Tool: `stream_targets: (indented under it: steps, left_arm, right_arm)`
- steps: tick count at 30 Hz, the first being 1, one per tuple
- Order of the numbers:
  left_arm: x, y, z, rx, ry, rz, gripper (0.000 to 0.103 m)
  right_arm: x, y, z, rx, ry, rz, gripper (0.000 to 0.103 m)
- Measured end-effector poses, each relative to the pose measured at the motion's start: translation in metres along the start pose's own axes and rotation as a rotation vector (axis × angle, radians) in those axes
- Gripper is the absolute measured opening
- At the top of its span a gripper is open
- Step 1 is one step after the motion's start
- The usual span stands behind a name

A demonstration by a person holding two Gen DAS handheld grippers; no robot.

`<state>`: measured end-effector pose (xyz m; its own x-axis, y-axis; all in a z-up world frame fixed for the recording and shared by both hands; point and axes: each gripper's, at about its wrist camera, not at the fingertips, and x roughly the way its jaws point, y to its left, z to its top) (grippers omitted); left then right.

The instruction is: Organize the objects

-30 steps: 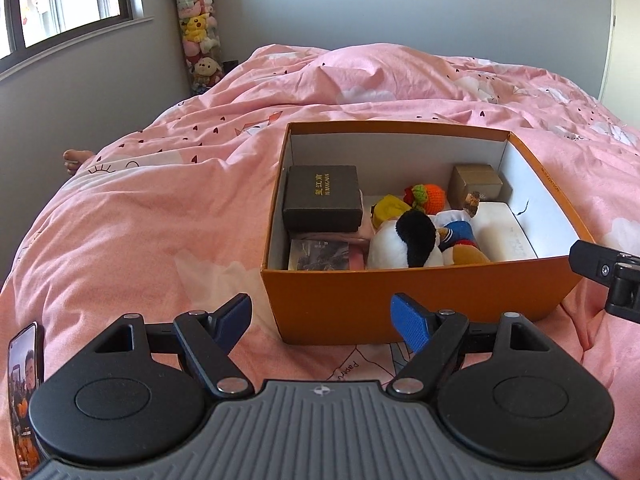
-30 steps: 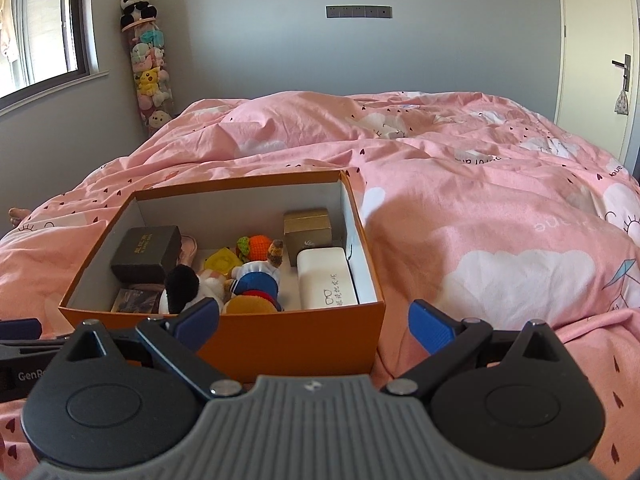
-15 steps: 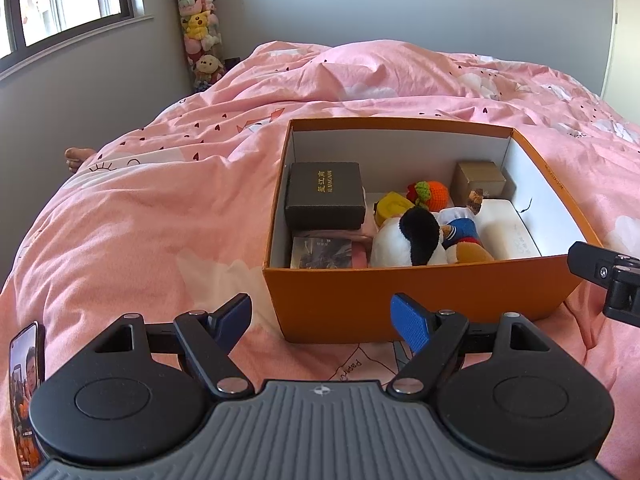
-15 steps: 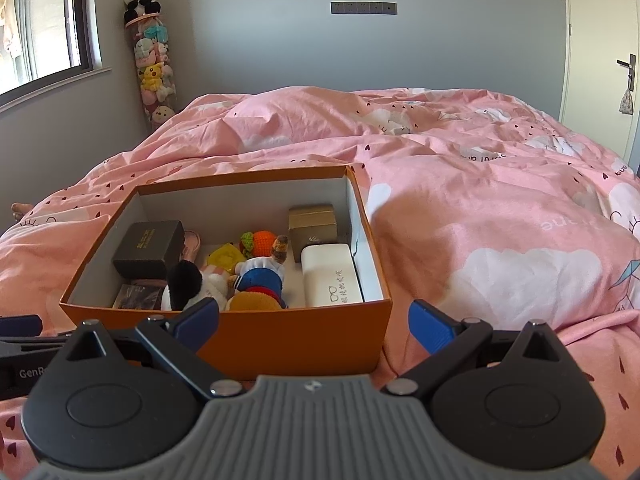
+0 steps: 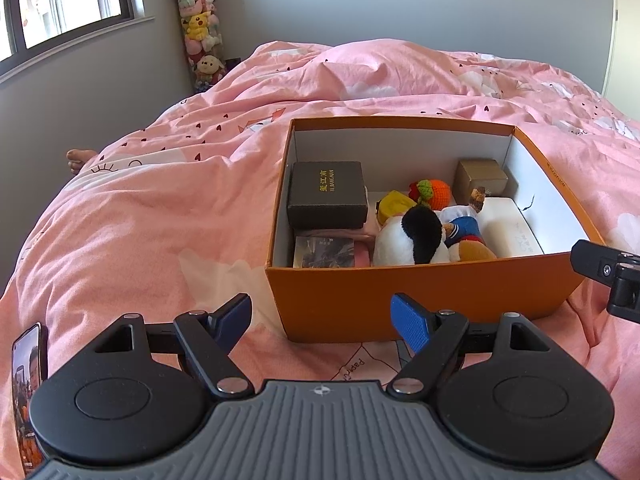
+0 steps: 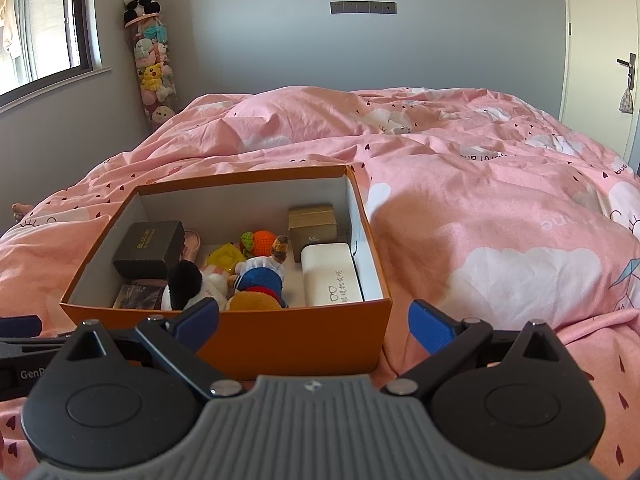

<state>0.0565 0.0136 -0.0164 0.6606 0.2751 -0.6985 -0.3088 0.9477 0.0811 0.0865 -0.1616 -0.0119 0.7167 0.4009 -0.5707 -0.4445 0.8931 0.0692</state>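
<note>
Orange box [image 5: 420,292] sits before both grippers, left [image 5: 322,318] and right [image 6: 314,326], fingers apart.

A bed [image 5: 160,220] fills both views, covered by a rumpled pink duvet [image 6: 500,208] printed with small hearts, white clouds and some lettering. An open orange box [image 5: 420,296] sits directly on the duvet, its white inside facing up. A phone [image 5: 28,392] with a lit screen shows at the bed's near left edge. At the far left edge a bare foot [image 5: 78,158] shows beside the duvet.
</note>
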Motion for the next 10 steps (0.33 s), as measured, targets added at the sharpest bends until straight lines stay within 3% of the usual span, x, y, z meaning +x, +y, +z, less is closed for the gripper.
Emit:
stream_targets:
  steps: [10]
  left_arm:
    - [0.0002,0.0014,-0.0009,0.0,0.003,0.001,0.092]
  right_arm:
    - [-0.0001,-0.0003,-0.0003,0.002,0.001,0.0,0.101]
